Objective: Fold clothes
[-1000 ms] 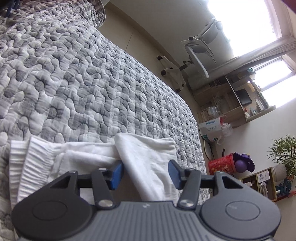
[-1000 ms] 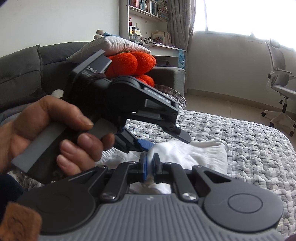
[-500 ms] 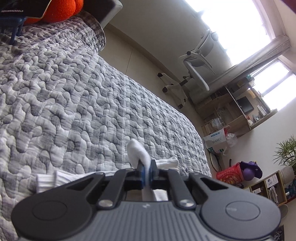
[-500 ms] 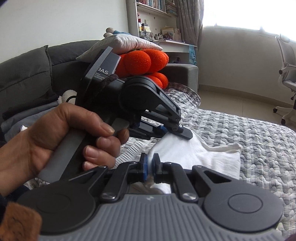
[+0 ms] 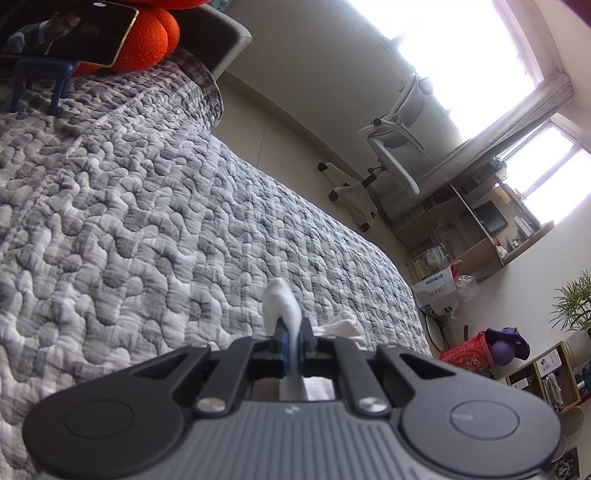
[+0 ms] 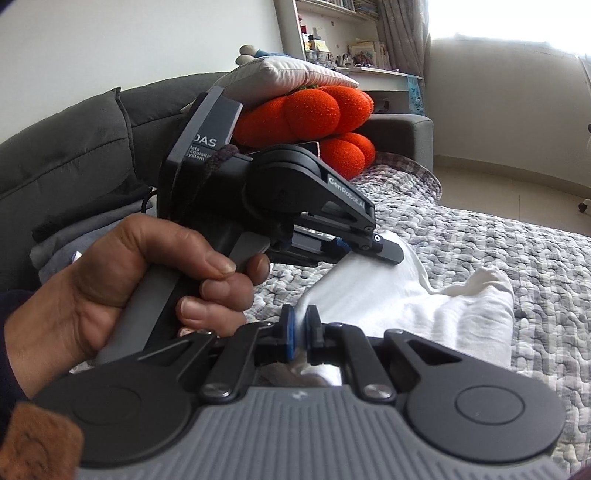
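My left gripper (image 5: 291, 341) is pinched hard on a fold of the white garment (image 5: 282, 302) — its jaws have just been closing, and the cloth now pokes up between the blue pads in a small bunched peak. Most of the garment is hidden under my own gripper body in this view; only that peak and a scrap to the right show. My right gripper (image 6: 301, 332) is pressed together on another edge of the same garment (image 6: 424, 310), though the actual bite is half buried behind the pads, so how much cloth is inside I can't say.

The right wrist view gives what the left can't: the garment spread out, lifted at my end and trailing down onto the grey quilted bed cover (image 6: 517, 243), plus my left hand (image 6: 129, 288) wrapped round the other gripper's handle. Its fingertips meet the cloth at the far edge, but the contact point is partly masked by the black linkage.

The left wrist view alone shows the white office chair (image 5: 395, 144), a cardboard box (image 5: 437, 291) with blue print too small to read, and a phone (image 5: 74, 33) propped against the orange plush cushion (image 5: 155, 33).

Readable lettering on the left gripper's housing — "GenRobot.AI" along the arm, and "DAS", "Data Acquisition System" on the grey block, the first letters cut off by a cord.
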Demonstrator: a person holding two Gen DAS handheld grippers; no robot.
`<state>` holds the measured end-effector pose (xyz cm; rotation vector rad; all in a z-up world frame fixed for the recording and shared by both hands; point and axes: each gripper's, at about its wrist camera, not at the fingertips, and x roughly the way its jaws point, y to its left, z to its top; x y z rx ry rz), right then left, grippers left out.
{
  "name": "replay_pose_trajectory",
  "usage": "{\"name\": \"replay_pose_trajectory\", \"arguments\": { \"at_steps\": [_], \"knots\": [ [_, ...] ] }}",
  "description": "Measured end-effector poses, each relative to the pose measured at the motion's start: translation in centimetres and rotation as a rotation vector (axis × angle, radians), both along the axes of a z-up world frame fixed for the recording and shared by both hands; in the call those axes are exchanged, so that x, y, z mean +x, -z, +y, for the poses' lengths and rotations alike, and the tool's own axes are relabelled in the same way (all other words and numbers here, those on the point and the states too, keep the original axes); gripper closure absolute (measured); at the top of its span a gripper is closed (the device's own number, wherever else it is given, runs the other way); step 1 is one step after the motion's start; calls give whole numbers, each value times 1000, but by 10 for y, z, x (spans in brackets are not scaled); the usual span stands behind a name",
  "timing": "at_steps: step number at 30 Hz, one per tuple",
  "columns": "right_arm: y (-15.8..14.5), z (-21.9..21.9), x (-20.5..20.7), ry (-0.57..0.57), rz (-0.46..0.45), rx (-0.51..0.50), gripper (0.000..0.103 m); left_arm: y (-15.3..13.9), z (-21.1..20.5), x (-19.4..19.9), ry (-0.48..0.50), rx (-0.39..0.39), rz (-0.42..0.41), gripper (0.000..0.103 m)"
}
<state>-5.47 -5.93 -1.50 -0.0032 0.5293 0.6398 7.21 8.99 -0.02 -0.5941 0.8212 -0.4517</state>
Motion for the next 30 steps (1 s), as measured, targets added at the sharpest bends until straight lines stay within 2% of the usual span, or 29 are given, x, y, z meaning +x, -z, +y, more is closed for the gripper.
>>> {"name": "replay_pose_trajectory", "arguments": {
  "at_steps": [10,14,23,26,27,30],
  "knots": [
    [4,20,-4,-91,22,-63,94,5,21,-13,-29,45,9,98],
    [9,19,-7,-123,36,-89,94,7,22,-13,-41,104,23,98],
    [13,28,-11,-173,35,-144,94,7,24,-15,-59,149,37,98],
    [17,29,-10,-197,48,-167,91,8,27,-15,-70,149,52,96],
    [17,27,-10,-209,59,-144,87,8,28,-15,-73,143,55,94],
    [14,16,-11,-231,77,-71,87,7,32,-16,-90,135,59,92]
  ]
}}
